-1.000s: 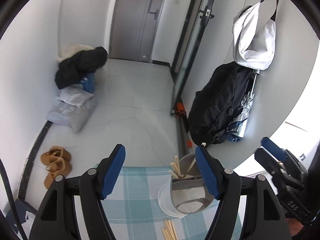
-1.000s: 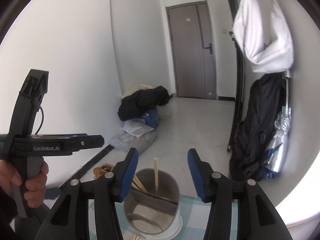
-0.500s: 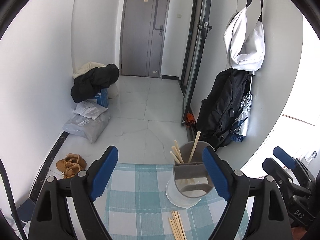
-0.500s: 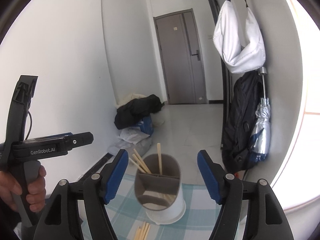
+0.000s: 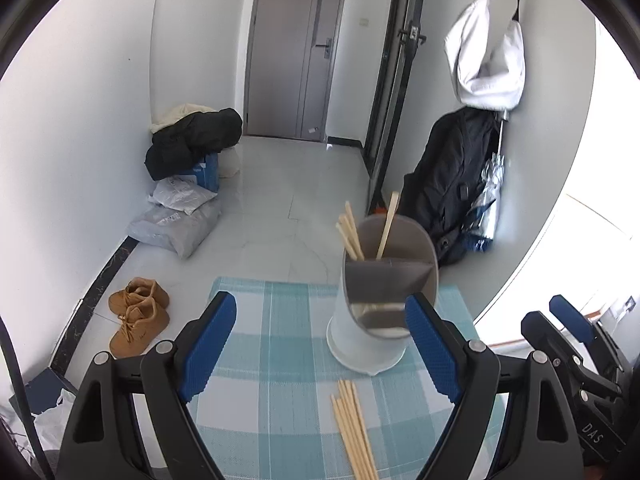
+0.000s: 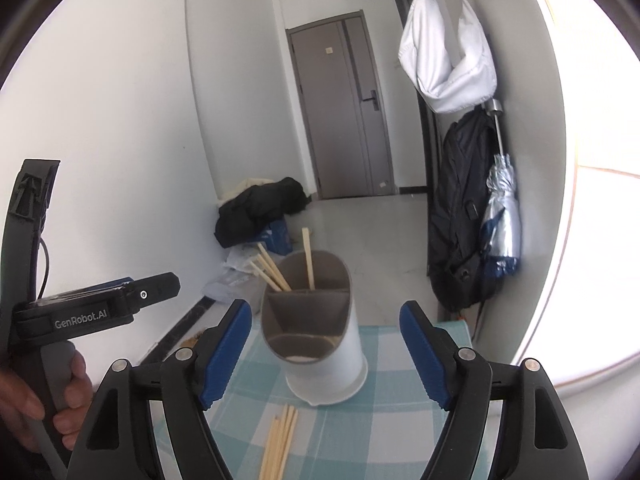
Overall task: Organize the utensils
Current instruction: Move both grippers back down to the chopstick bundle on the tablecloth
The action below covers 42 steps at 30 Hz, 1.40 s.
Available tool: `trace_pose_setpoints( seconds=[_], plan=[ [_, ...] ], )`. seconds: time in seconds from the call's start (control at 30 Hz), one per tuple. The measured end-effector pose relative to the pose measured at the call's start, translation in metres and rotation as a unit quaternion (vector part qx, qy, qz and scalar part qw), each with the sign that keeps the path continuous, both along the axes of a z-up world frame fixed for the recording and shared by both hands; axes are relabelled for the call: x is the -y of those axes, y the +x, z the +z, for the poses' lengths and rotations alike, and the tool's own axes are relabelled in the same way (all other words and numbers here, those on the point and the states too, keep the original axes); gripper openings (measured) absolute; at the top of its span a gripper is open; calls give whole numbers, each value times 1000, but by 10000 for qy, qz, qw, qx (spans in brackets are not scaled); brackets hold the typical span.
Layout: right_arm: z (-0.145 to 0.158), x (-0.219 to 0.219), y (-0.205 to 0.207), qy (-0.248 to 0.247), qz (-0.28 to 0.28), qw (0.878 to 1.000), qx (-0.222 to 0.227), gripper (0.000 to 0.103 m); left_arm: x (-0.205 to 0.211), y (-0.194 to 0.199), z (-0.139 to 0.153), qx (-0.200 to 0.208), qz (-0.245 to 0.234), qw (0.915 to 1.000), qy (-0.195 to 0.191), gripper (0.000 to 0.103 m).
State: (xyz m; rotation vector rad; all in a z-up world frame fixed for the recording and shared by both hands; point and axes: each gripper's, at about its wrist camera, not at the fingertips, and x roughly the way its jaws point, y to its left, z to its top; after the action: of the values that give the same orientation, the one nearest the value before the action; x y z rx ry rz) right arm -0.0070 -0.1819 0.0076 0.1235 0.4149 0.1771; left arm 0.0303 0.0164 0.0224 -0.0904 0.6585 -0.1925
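A white utensil holder (image 5: 370, 332) with grey divided insert stands on the teal checked tablecloth (image 5: 276, 344). Several wooden chopsticks (image 5: 352, 234) stand in its far compartments. More loose chopsticks (image 5: 354, 428) lie on the cloth in front of it. My left gripper (image 5: 324, 344) is open and empty, above the cloth just short of the holder. My right gripper (image 6: 326, 350) is open and empty, framing the holder (image 6: 320, 340) from the near side; loose chopsticks (image 6: 280, 440) lie below it. The left gripper's body (image 6: 80, 312) shows at the left of the right wrist view.
The table ends just behind the holder; beyond is tiled floor with brown boots (image 5: 138, 314), bags and a black coat (image 5: 192, 142) at the left wall. A black backpack (image 5: 452, 184), silver umbrella and white bag (image 5: 486, 56) hang at the right wall.
Both grippers have drawn back and up from the holder, so more of the cloth and the loose chopsticks now show. Both stay open.
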Motion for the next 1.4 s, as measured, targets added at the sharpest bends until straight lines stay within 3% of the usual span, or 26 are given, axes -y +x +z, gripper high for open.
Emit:
trace_pose_setpoints(
  seconds=[0.4,0.6,0.93,1.07,1.23,1.4],
  plan=[
    [-51,-5,1,-220,-24,9980,-596,77,-3,-1,-53,-155,210,9994,222,83],
    [-79,-10,9,-225,78,9934,-1126,77,-9,4,-78,-365,404,9969,575,83],
    [-125,-37,35,-451,569,9752,-2089,75,-33,22,-91,-981,560,9933,234,83],
    [-138,-50,44,-704,669,9680,-2314,67,-47,30,-100,-1364,632,9886,-126,83],
    [-157,-65,56,-958,723,9583,-2595,55,-53,34,-104,-1458,687,9868,-163,83],
    [-171,-64,59,-909,601,9543,-2783,47,-61,36,-108,-1581,765,9838,-354,83]
  ],
)
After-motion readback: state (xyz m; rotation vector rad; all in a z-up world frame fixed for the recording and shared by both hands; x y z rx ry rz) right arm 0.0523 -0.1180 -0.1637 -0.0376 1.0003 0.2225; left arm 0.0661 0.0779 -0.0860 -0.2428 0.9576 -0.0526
